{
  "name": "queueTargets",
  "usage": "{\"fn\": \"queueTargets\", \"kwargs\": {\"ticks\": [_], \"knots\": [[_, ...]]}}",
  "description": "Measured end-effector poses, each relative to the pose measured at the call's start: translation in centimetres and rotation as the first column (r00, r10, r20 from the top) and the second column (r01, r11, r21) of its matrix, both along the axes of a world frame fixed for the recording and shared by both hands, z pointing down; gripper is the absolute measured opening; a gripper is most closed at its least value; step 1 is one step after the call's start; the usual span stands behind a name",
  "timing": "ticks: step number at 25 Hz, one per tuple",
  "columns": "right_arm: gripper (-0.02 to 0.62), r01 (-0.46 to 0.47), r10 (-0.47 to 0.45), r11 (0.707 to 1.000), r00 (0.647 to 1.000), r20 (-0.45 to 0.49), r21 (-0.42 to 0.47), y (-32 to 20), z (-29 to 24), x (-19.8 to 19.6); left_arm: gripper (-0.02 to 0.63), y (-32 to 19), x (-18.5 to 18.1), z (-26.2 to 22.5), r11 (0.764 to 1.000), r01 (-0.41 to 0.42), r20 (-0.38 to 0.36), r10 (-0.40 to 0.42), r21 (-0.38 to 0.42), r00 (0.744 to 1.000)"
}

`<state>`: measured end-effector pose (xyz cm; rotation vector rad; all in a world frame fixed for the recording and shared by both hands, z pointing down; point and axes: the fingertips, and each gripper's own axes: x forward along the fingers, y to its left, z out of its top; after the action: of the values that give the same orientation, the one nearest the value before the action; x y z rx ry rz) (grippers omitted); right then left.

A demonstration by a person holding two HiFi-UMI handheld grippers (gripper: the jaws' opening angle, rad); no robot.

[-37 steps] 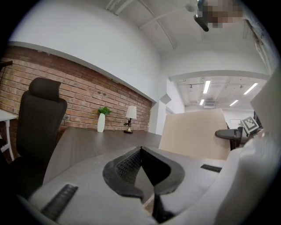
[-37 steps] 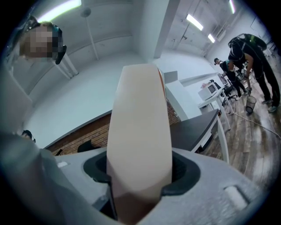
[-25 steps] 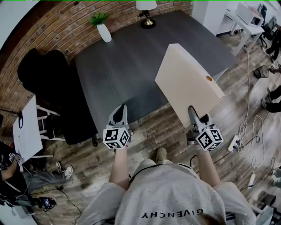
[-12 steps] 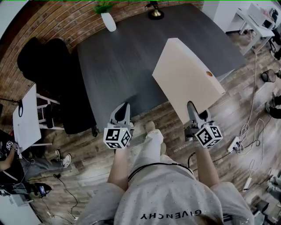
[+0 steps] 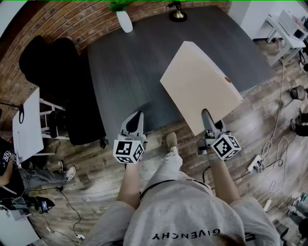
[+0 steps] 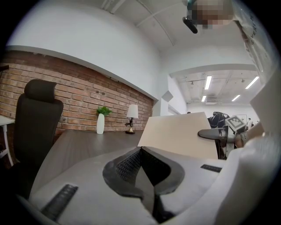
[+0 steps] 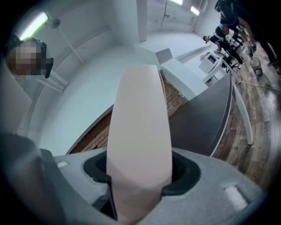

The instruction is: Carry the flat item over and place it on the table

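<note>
A flat beige board [image 5: 199, 84] hangs in the air over the near right part of the dark table [image 5: 125, 72], tilted. My right gripper [image 5: 208, 120] is shut on its near edge; in the right gripper view the board [image 7: 139, 132] stands edge-on between the jaws and fills the middle. My left gripper [image 5: 134, 122] is shut with nothing in it, just over the table's near edge. The left gripper view has the board [image 6: 180, 134] off to the right, with its own jaws [image 6: 141, 151] closed together.
A black office chair [image 5: 57, 81] stands left of the table. A white vase with a plant [image 5: 124, 19] and a lamp [image 5: 178, 12] sit at the table's far edge by the brick wall. Cables and a power strip [image 5: 255, 163] lie on the wood floor at right.
The person has stepped toward the table. The board in my right gripper has moved left and further over the table top. The left gripper stays about where it was.
</note>
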<state>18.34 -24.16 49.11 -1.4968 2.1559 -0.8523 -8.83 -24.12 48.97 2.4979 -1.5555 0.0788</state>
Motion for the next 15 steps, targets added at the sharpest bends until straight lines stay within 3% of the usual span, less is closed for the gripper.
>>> {"fn": "queueTargets", "kwargs": {"ticks": [5, 10, 15], "knots": [[0.284, 0.023, -0.021, 0.999, 0.998, 0.054, -0.047, -2.0, 0.5, -0.9, -0.002, -1.2, -1.2, 0.5, 1.0, 0.007, 0.016, -0.007, -0.009, 1.0], [0.287, 0.022, -0.004, 0.994, 0.986, 0.168, -0.108, -3.9, 1.6, -1.4, -0.002, -2.8, -1.0, 0.5, 1.0, -0.003, 0.007, 0.003, -0.011, 1.0], [0.289, 0.004, 0.029, 0.986, 0.982, 0.189, -0.17, -5.8, 2.6, -1.2, -0.002, -4.3, 0.3, 0.5, 1.0, -0.027, -0.003, 0.027, -0.014, 1.0]]}}
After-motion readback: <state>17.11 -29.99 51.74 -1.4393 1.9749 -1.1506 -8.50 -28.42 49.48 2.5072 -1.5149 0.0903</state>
